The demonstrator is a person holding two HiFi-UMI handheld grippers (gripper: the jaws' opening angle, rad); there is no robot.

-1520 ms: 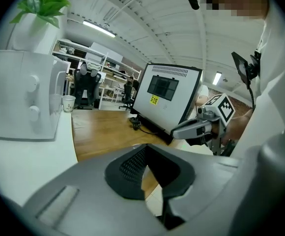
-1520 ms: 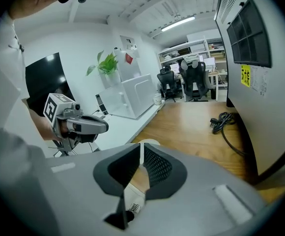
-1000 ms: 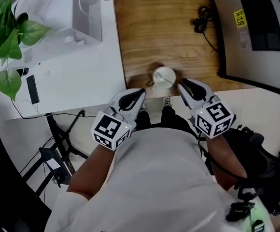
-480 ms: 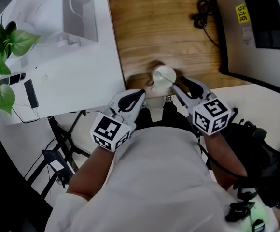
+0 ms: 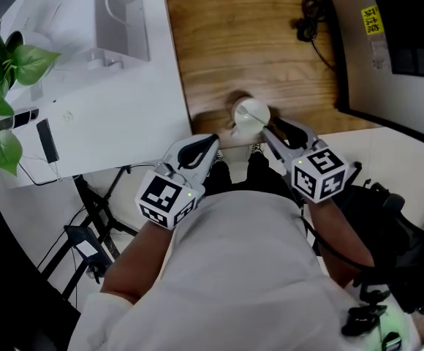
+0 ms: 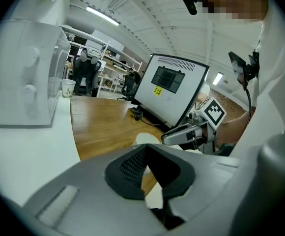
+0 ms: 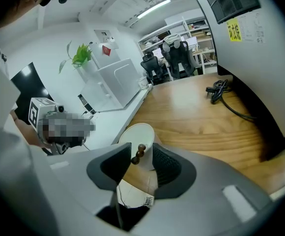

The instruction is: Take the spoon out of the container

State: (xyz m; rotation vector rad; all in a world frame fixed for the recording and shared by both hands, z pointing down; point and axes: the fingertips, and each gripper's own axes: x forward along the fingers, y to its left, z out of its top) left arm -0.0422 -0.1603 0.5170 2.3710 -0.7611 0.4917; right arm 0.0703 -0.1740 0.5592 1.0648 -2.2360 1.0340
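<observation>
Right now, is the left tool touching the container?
Apart. The head view shows the left tool short of the container, with bare tabletop between them.

Office: swivel chairs (image 7: pixel 174 58), monitor (image 6: pixel 174 90), wooden desk (image 5: pixel 241 50), strip lights (image 6: pixel 102 15).

The spoon (image 7: pixel 138 153) stands in the container (image 5: pixel 251 112) at the wooden table's (image 5: pixel 248 42) near edge; cable (image 5: pixel 311 26) behind it, monitor (image 5: pixel 395 50) at right.

Between the right gripper's (image 7: pixel 141 154) closing jaws stands the spoon handle (image 7: pixel 138 152), the container (image 7: pixel 136 131) just ahead; beyond, bare counter (image 7: pixel 196 119); monitor (image 7: pixel 265 53) and cable (image 7: pixel 222 93) to their right.
</observation>
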